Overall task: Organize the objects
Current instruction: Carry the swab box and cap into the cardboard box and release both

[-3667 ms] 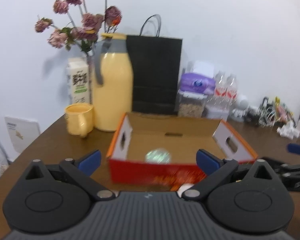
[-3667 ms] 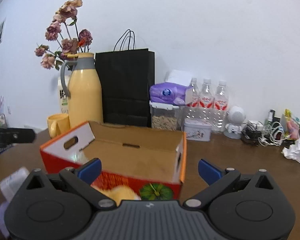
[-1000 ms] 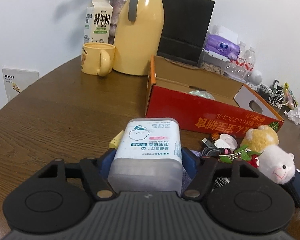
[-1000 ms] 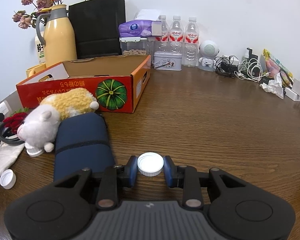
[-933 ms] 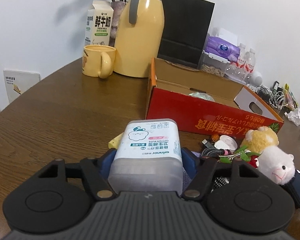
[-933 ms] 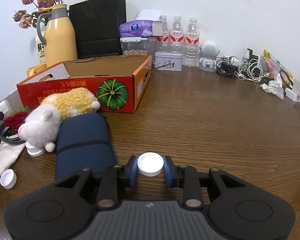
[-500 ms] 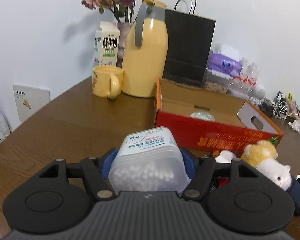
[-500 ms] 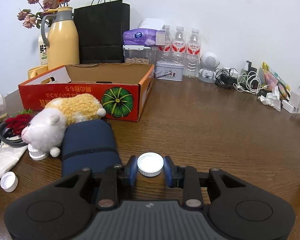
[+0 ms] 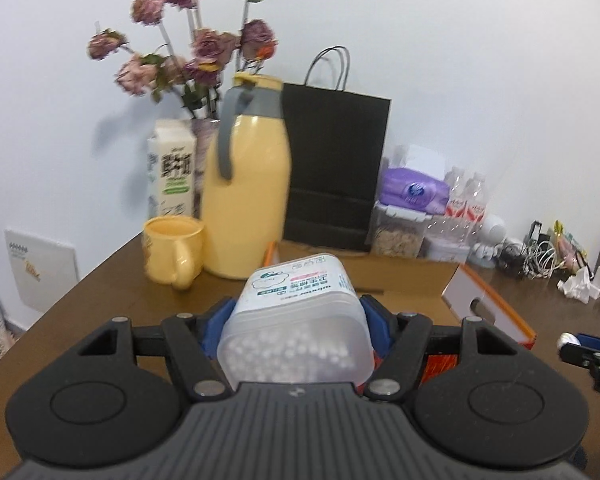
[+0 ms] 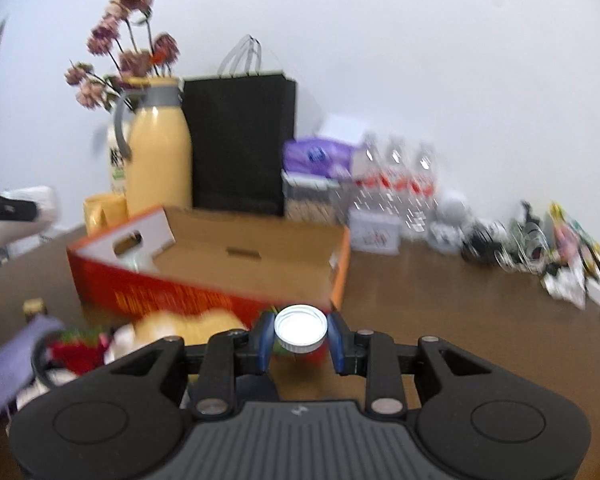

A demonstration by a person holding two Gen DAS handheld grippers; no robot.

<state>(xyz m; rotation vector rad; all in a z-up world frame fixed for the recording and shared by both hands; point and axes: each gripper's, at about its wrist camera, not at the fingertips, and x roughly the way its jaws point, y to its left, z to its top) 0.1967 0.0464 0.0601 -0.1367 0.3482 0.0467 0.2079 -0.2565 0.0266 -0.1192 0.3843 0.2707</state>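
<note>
My left gripper (image 9: pixel 296 312) is shut on a clear plastic box of cotton buds (image 9: pixel 296 320) with a white label, held in the air in front of the orange cardboard box (image 9: pixel 488 312). In the right wrist view my right gripper (image 10: pixel 300 338) is shut on a small white bottle cap (image 10: pixel 301 328), lifted above the table just in front of the open orange box (image 10: pixel 204 292). A shiny round object (image 10: pixel 138 260) lies inside the box near its left flap. The right gripper's tips (image 9: pixel 580 350) show at the right edge of the left wrist view.
Behind the box stand a yellow jug (image 9: pixel 246 208), yellow mug (image 9: pixel 172 254), milk carton (image 9: pixel 172 176), flowers (image 9: pixel 196 52), black paper bag (image 9: pixel 334 168), water bottles (image 10: pixel 396 176) and cables (image 10: pixel 532 244). A yellow plush toy (image 10: pixel 188 326), red item (image 10: pixel 76 350) and purple cloth (image 10: pixel 8 364) lie before the box.
Both grippers have risen from the table with their objects and now face the box more level; the plush toys and dark blue roll have dropped low or out of view.
</note>
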